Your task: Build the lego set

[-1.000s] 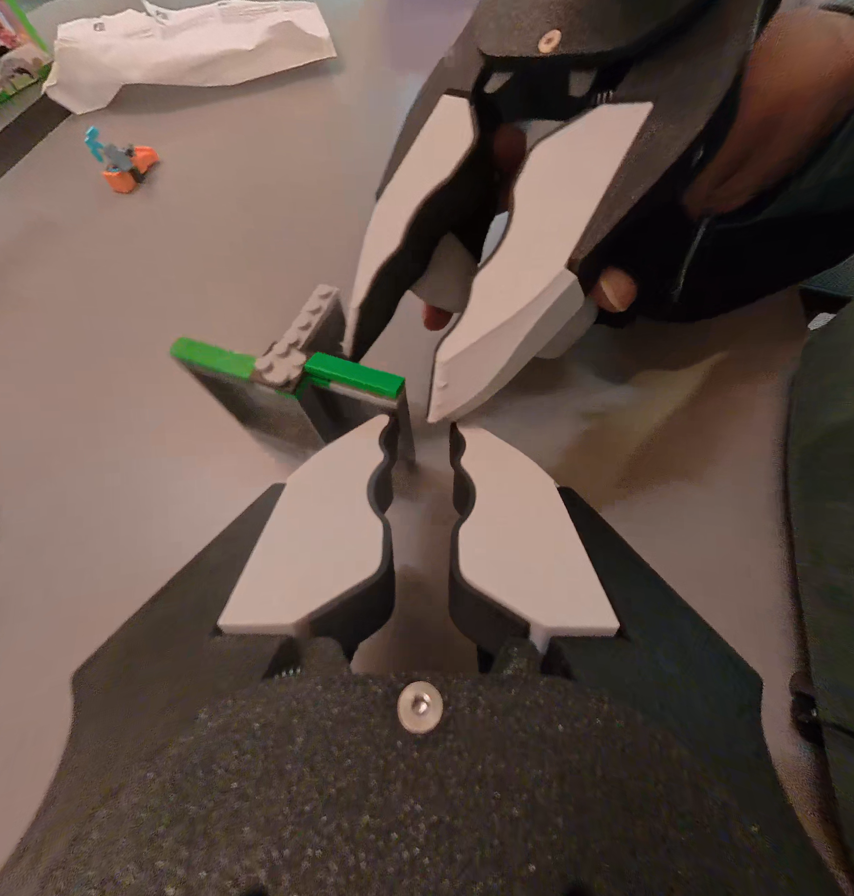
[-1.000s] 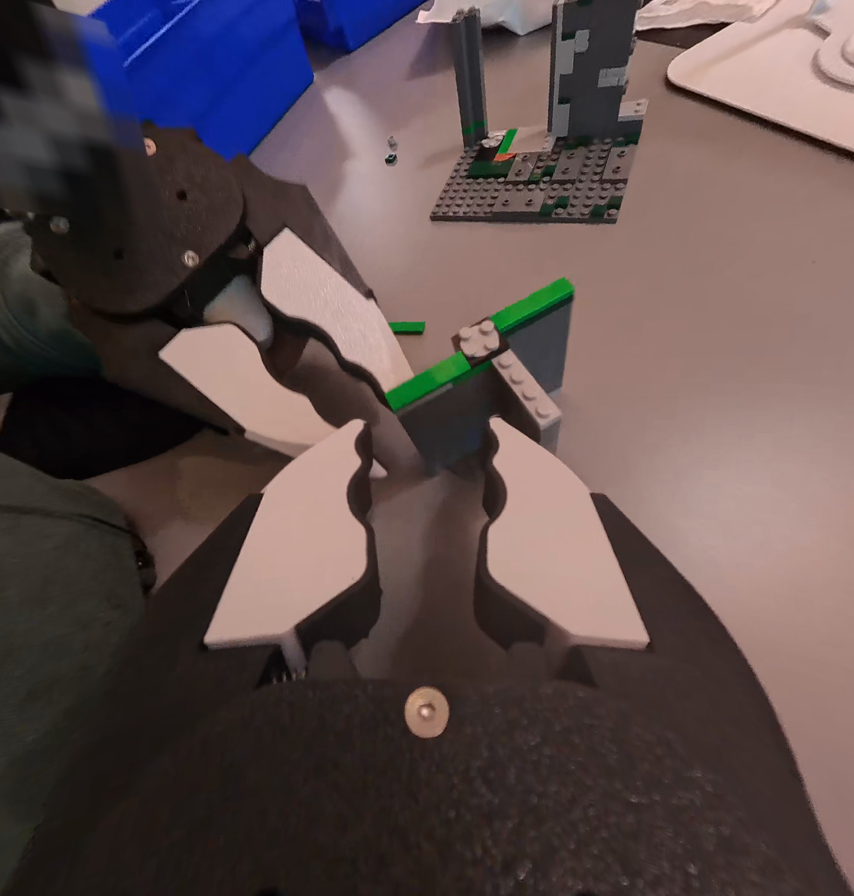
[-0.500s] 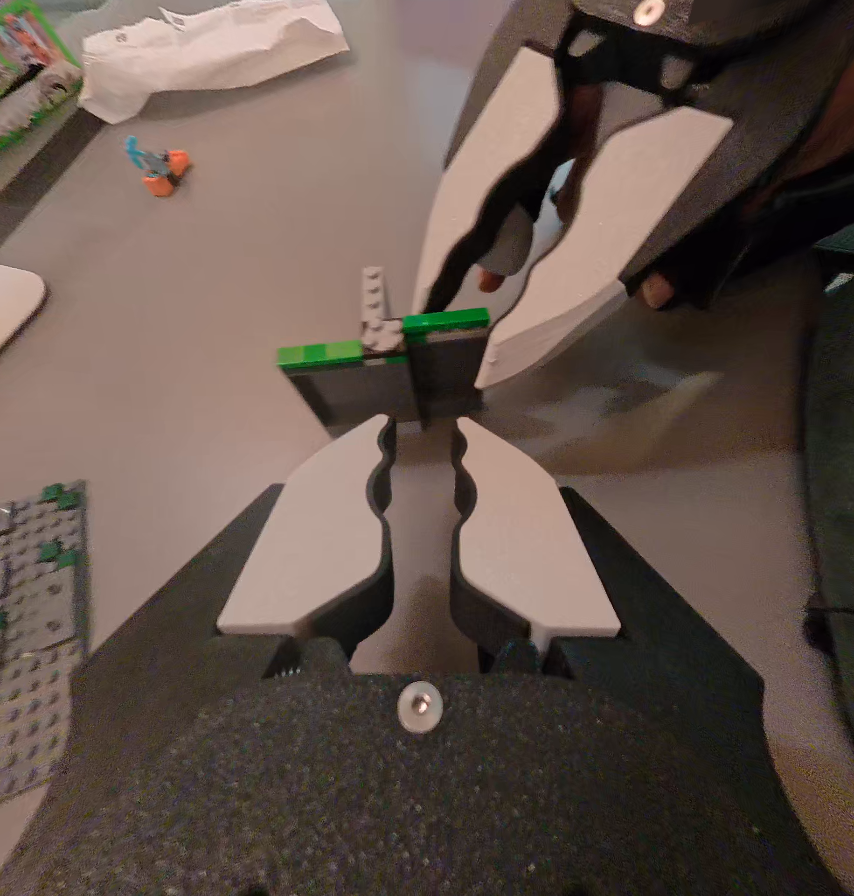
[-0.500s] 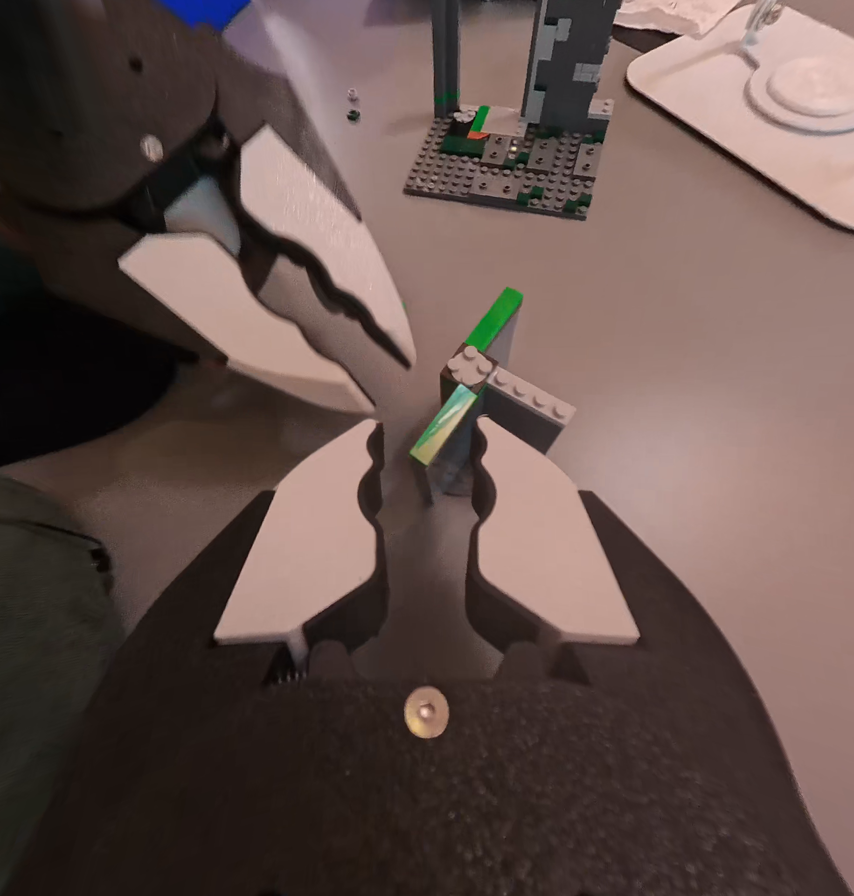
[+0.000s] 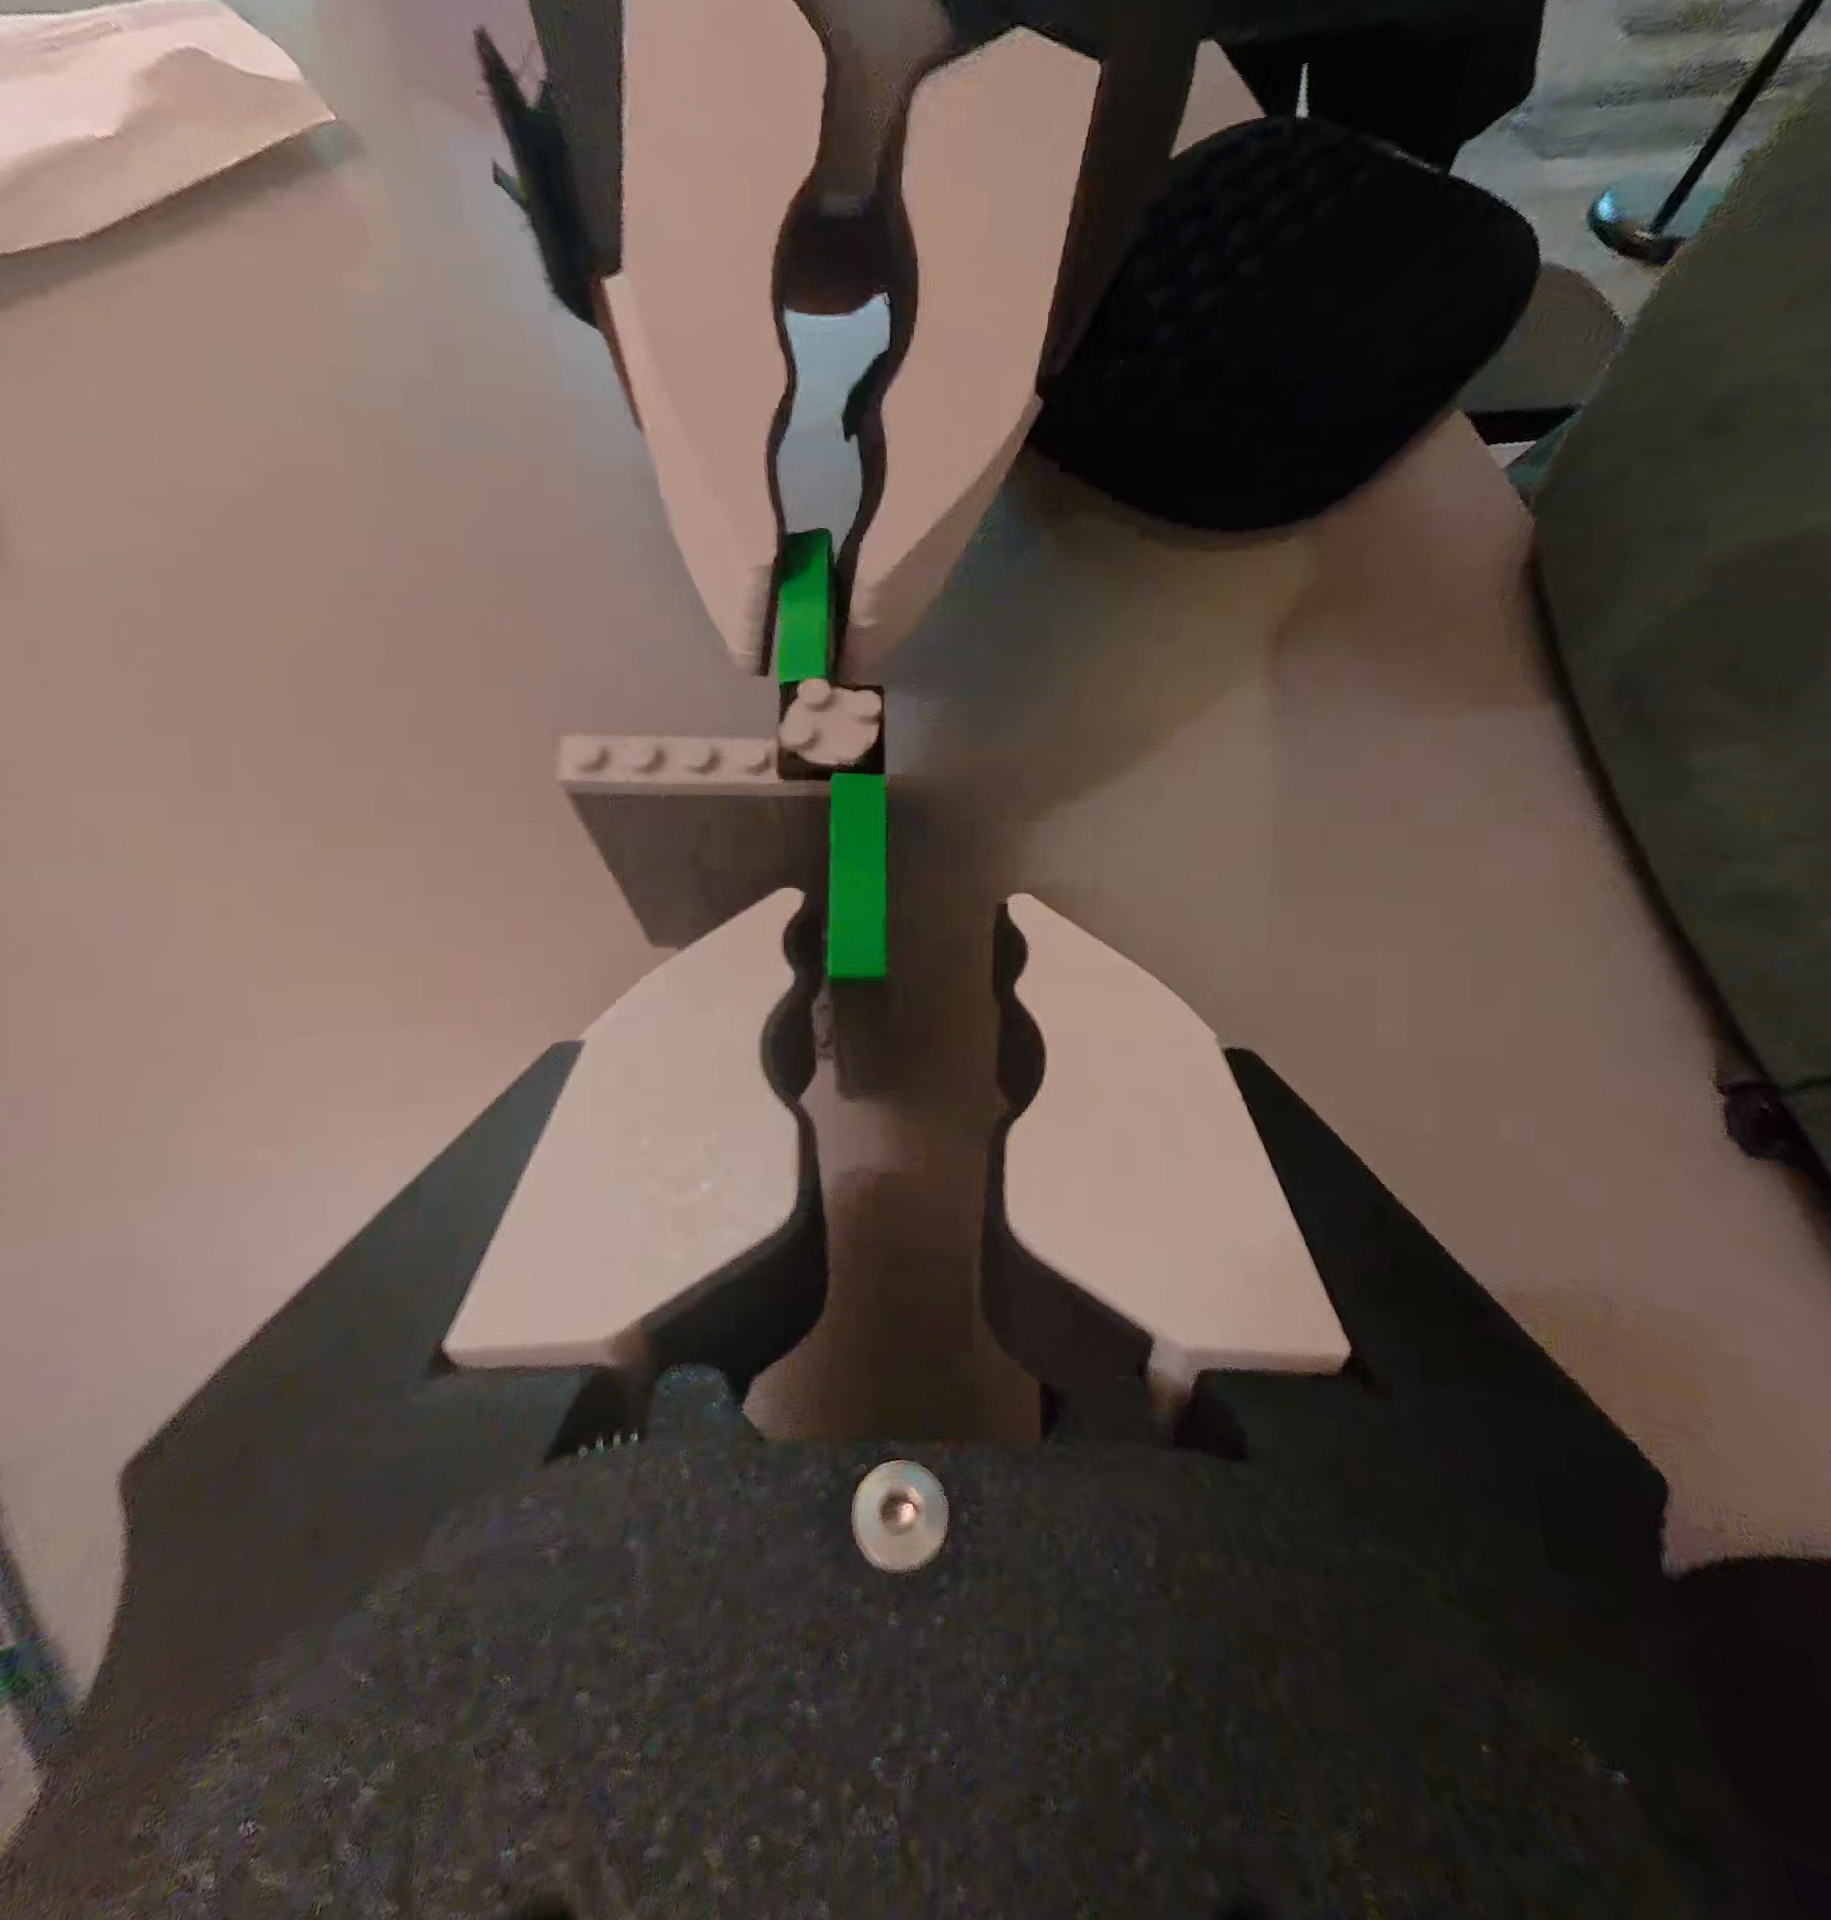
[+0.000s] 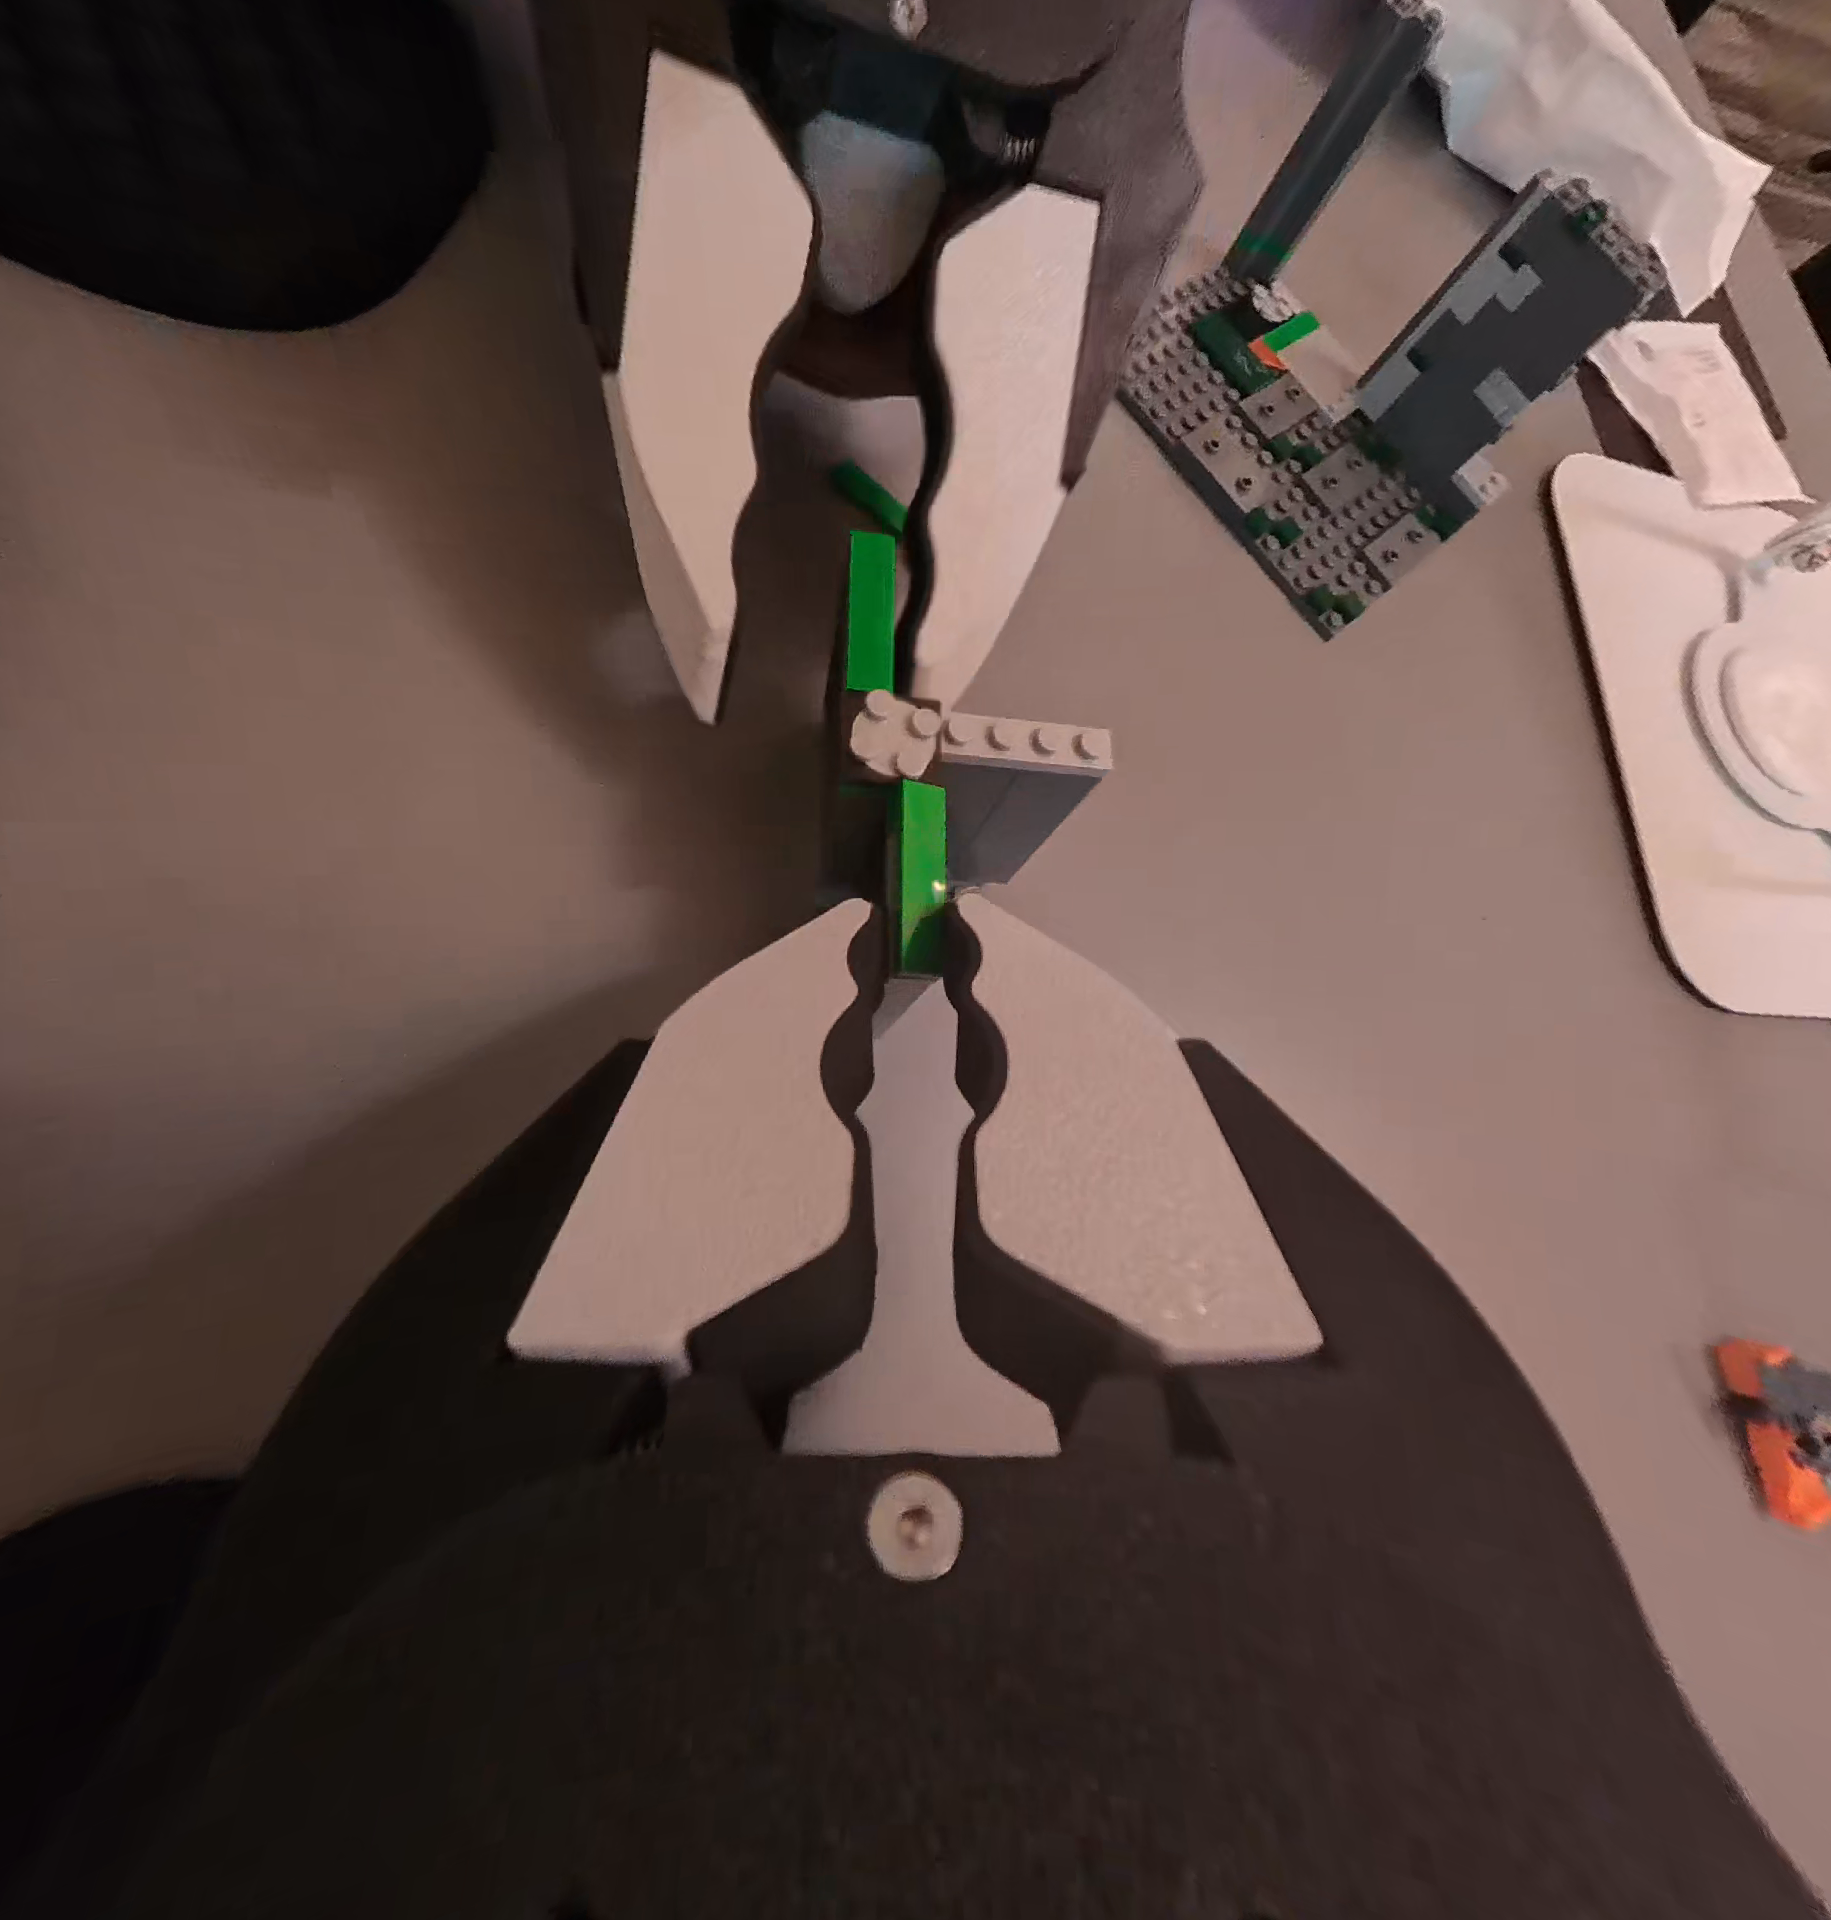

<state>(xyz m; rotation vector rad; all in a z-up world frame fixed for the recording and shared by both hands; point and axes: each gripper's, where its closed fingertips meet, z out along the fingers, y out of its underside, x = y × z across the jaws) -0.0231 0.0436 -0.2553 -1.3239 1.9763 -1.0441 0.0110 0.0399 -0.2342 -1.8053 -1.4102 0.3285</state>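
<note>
A lego wall piece (image 5: 857, 883) stands on the grey table. It is dark grey with green tiles on top, a light grey studded plate in the middle and a light grey side wall (image 5: 682, 821) at a right angle. My right gripper (image 6: 913, 906) is shut on one end of it (image 6: 921, 873). It shows in the left wrist view (image 5: 809, 644) clamped on the far green end. My left gripper (image 5: 900, 909) is open around the other end, with the wall close to its left finger (image 5: 682, 1091). It faces me in the right wrist view (image 6: 830, 696).
A grey baseplate build with tall grey towers (image 6: 1337, 468) stands at the back right. Near it are a white tray (image 6: 1721, 727), crumpled white paper (image 6: 1576, 135) and a small orange and teal build (image 6: 1789, 1444). A loose green piece (image 6: 869, 494) lies under the left gripper. One gripper's finger ends stand about 5 cm off the other's.
Both grippers swung into line along the wall, facing each other. The right gripper's jaws closed on its end. The left gripper's jaws opened a little wider.
</note>
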